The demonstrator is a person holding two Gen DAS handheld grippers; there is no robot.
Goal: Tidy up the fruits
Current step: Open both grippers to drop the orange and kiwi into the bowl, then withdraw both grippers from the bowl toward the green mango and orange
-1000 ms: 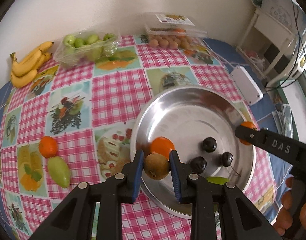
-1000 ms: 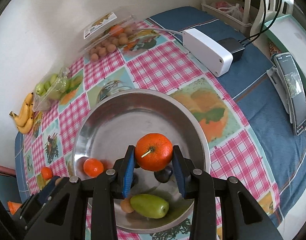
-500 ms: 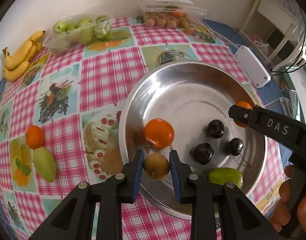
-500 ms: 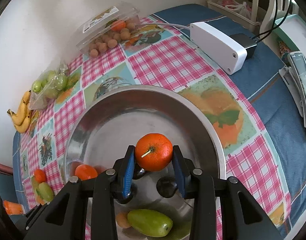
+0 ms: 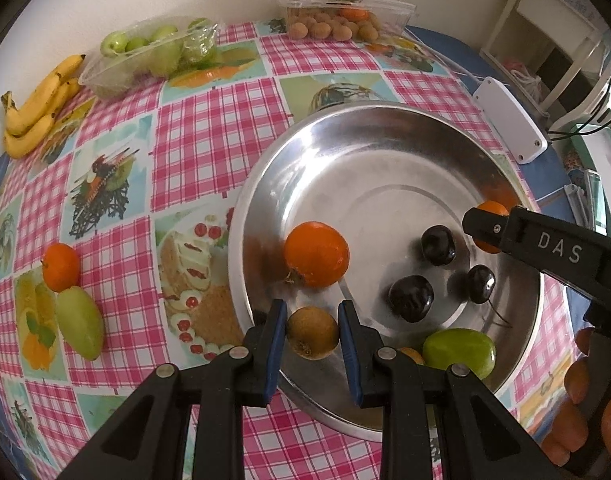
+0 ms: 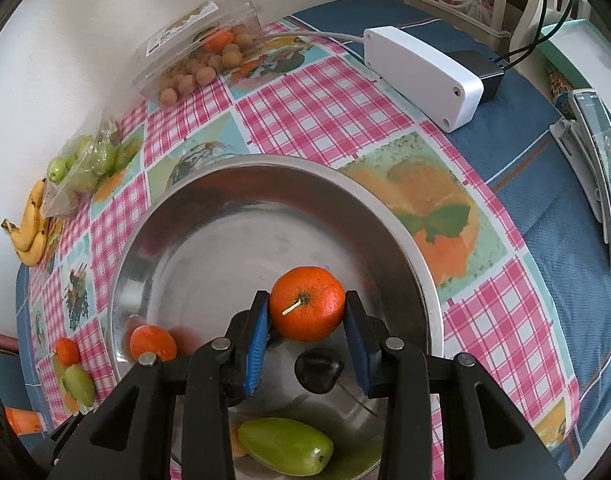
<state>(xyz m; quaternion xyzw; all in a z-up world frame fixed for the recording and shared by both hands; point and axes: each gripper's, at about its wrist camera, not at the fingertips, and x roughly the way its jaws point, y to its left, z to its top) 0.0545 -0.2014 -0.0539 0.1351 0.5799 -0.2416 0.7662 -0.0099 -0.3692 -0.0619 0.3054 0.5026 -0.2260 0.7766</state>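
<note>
Left gripper point(image 5: 312, 334) clamped on a small brown kiwi point(image 5: 312, 338), blue pads pressed against both sides, fruit poised over the near inner wall of the steel bowl point(image 5: 385, 148) — whether touching the metal, cannot tell. Right gripper point(image 6: 307, 320) closed on an orange tangerine point(image 6: 307, 304), stem facing the camera, held above the bowl's floor; seen from the left wrist as a black arm marked DAS reaching in from the right.

Already in the bowl: a second tangerine point(image 5: 316, 254) near the left wall, just beyond the kiwi; three dark cherries point(image 5: 437, 246) clustered right of centre, close but apart from one another; a green mango-shaped fruit point(image 5: 459, 352) at the near rim, with a small orange-brown fruit point(image 5: 411, 354) half hidden beside it.

On the pink checked tablecloth point(image 5: 209, 136), left of the bowl: another tangerine point(image 5: 60, 266) touching a pale green fruit point(image 5: 80, 322). Farther back, against the wall: a bunch of bananas point(image 5: 37, 108), a clear tray of green fruit point(image 5: 153, 54), a clear clamshell box of small tan round fruit point(image 5: 337, 20). Right of the bowl, on blue cloth: a white plastic box point(image 6: 421, 76) with a cable and a black plug at its end — well apart from the fruit. Orange-gloved fingers point(image 5: 577, 412) visible at the lower right edge of the left wrist view.
</note>
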